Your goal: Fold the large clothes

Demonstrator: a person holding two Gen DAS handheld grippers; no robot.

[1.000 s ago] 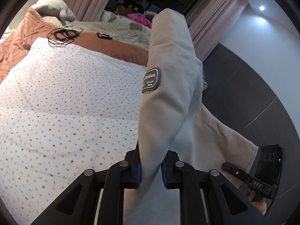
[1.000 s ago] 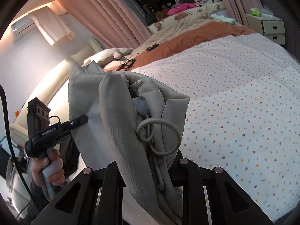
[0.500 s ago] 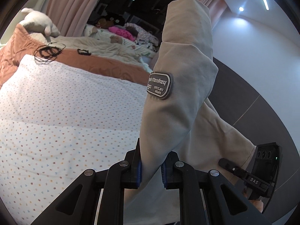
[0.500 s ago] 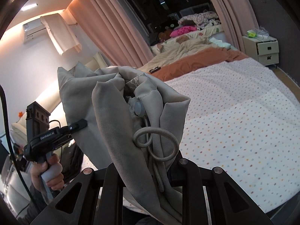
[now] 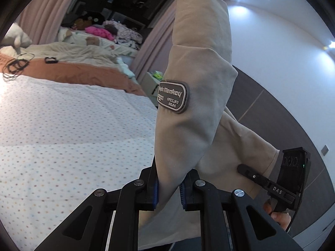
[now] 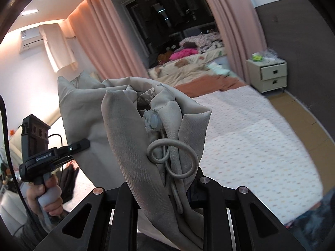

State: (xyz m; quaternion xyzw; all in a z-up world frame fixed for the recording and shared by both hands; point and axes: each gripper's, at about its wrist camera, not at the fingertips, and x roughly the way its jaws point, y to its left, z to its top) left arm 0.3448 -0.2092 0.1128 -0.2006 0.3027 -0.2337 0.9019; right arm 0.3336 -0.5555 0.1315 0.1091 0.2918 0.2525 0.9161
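Note:
A beige jacket (image 5: 196, 79) with a grey sleeve patch (image 5: 172, 95) hangs in the air, held by both grippers above the near edge of the bed. My left gripper (image 5: 168, 190) is shut on a fold of its sleeve. My right gripper (image 6: 167, 186) is shut on bunched fabric of the jacket (image 6: 125, 125) with a grey elastic cord loop (image 6: 173, 159). The right gripper also shows in the left wrist view (image 5: 272, 184), and the left gripper shows in the right wrist view (image 6: 62, 152), each pinching the cloth.
A bed with a dotted white quilt (image 5: 62, 125) lies below and ahead, with an orange blanket (image 5: 73, 71) beyond it. Black cables (image 5: 15, 64) lie on the blanket. A bedside cabinet (image 6: 268, 75) stands by the dark wall. Pink curtains (image 6: 226, 21) hang behind.
Both grippers have risen and tilted up with the jacket; the bed has dropped lower in both views and more of the room and walls shows.

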